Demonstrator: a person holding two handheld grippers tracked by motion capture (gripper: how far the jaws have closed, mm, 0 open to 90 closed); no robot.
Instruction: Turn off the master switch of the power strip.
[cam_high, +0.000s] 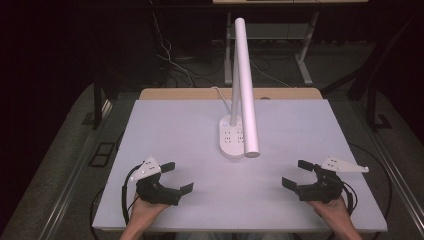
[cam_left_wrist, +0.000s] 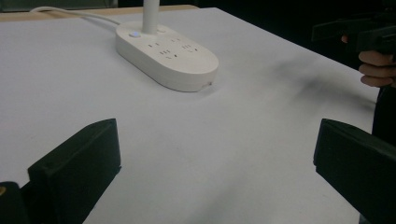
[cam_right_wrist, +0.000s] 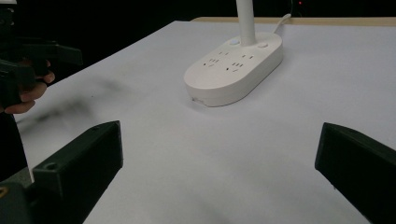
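Observation:
A white desk lamp stands mid-table on an oval base (cam_high: 231, 137) with sockets on top; its long tube head (cam_high: 247, 85) leans toward me. The base (cam_left_wrist: 167, 55) lies ahead of the left gripper and the same base (cam_right_wrist: 233, 67) ahead of the right. My left gripper (cam_high: 177, 178) rests open near the front left edge, nothing between its jaws. My right gripper (cam_high: 297, 173) sits open near the front right edge, also empty. Both point inward at the lamp. In each gripper view the jaws stand wide apart over bare table.
The white table top (cam_high: 165, 130) has a wooden strip (cam_high: 190, 93) along its far edge. The lamp's cord (cam_left_wrist: 74, 14) runs off the back. Cables and table legs (cam_high: 305, 60) lie on the dark floor beyond.

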